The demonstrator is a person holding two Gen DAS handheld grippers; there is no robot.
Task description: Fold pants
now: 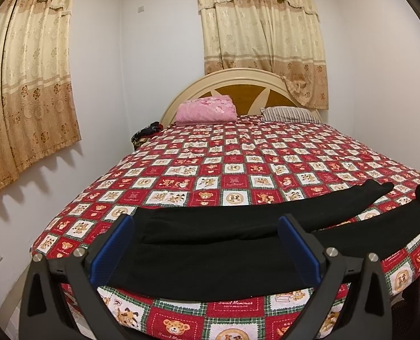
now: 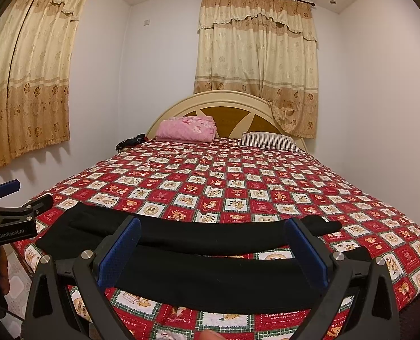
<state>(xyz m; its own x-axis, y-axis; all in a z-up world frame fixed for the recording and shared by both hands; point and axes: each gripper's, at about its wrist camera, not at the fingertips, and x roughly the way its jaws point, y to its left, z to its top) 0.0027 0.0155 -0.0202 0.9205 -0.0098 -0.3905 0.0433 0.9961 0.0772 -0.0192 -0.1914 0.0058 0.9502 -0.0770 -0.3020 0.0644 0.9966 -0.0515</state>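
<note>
Both grippers, left (image 1: 205, 245) & right (image 2: 211, 250), gape empty over the black pants (image 1: 238, 226); pinch waist corner at 9 o'clock, hem at 3, w/ both layers.

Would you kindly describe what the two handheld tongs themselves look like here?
Both the left tongs and the right tongs have matte black angular frames, silver round screw heads at the joints, and flat blue pads lining each finger. The left body, seen from the right wrist, carries white "GenRobot.AI" lettering.

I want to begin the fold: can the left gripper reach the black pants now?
Probably yes: the left gripper is open just above the black pants near the bed edge, and nothing lies between.
</note>
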